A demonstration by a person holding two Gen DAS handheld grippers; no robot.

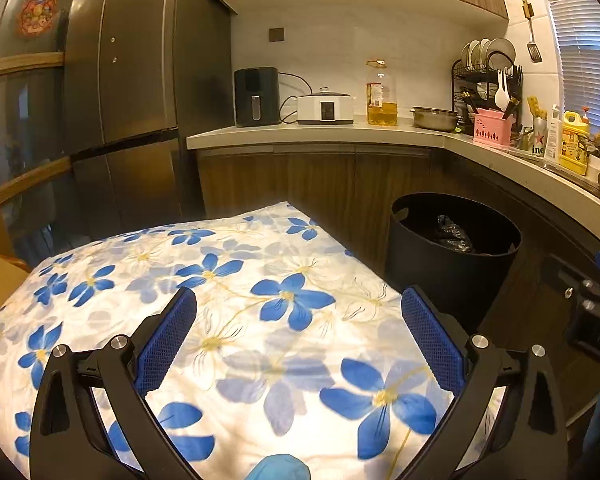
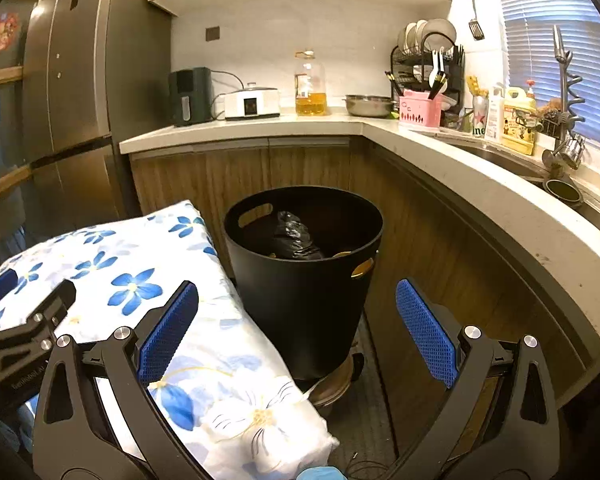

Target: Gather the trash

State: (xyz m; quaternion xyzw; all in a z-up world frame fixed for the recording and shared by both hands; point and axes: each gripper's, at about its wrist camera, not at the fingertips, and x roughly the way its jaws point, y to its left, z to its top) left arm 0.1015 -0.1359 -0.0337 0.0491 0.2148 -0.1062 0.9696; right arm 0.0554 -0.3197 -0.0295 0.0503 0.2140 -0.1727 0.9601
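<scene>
A black trash bin [image 2: 304,276] stands on the floor beside the cabinets, with a crumpled black bag [image 2: 294,236] inside; it also shows in the left wrist view [image 1: 452,264]. My left gripper [image 1: 300,312] is open and empty above a table covered with a white cloth with blue flowers [image 1: 228,288]. My right gripper [image 2: 298,308] is open and empty, in front of the bin and just right of the cloth-covered table [image 2: 140,272]. No loose trash shows on the cloth.
An L-shaped counter [image 2: 420,136] holds an air fryer [image 2: 190,96], a cooker [image 2: 252,104], an oil bottle [image 2: 310,84], a metal bowl [image 2: 368,105], a dish rack [image 2: 428,64] and a sink [image 2: 508,160]. A dark fridge [image 1: 132,80] stands at the left.
</scene>
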